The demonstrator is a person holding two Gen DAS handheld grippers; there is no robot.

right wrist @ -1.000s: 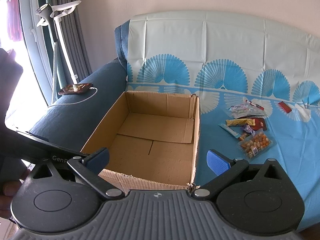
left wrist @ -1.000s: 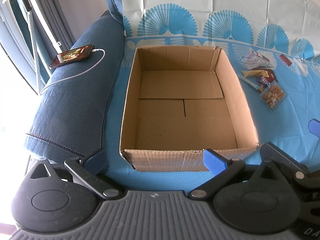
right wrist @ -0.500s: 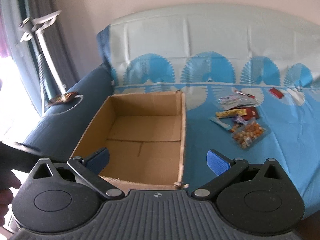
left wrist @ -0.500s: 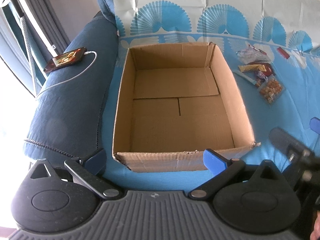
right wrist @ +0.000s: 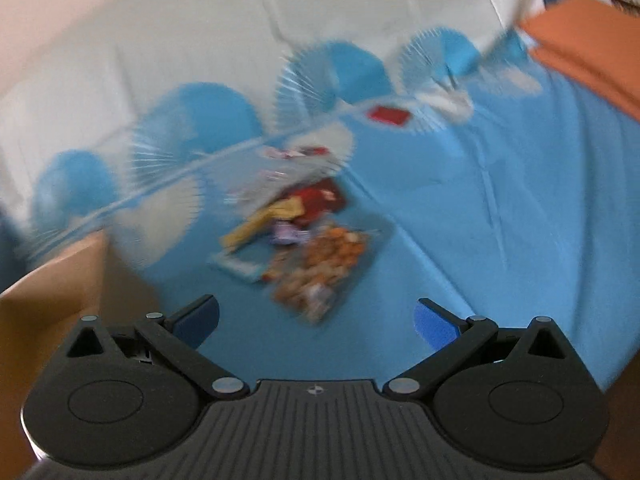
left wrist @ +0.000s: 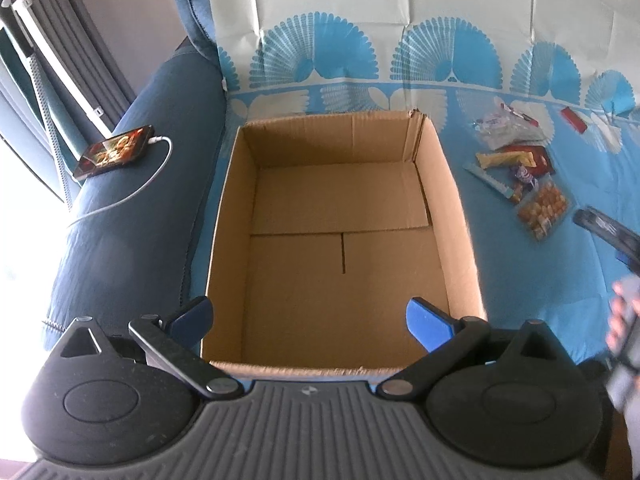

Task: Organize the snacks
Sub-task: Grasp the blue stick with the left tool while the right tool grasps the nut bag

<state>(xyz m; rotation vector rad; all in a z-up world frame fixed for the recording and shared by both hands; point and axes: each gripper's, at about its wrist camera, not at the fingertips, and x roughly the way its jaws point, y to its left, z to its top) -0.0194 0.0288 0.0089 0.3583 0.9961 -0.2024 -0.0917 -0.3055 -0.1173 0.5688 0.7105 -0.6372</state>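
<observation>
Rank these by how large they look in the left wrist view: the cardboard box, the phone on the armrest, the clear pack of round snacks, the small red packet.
1. cardboard box
2. phone
3. clear pack of round snacks, close to the phone in apparent size, so this order is unsure
4. small red packet

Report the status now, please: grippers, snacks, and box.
Left hand-held gripper open over empty cardboard box. Right hand-held gripper open, facing snack pile. Snacks on blue cover, none boxed. Path clear.

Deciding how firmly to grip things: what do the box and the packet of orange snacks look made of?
The box looks like plain brown corrugated cardboard, matte, with a ragged, fluted cut rim. The packet of orange snacks seems to be clear glossy plastic, since the pieces show through; whether it is soft film or a stiff tray is unclear.
</observation>
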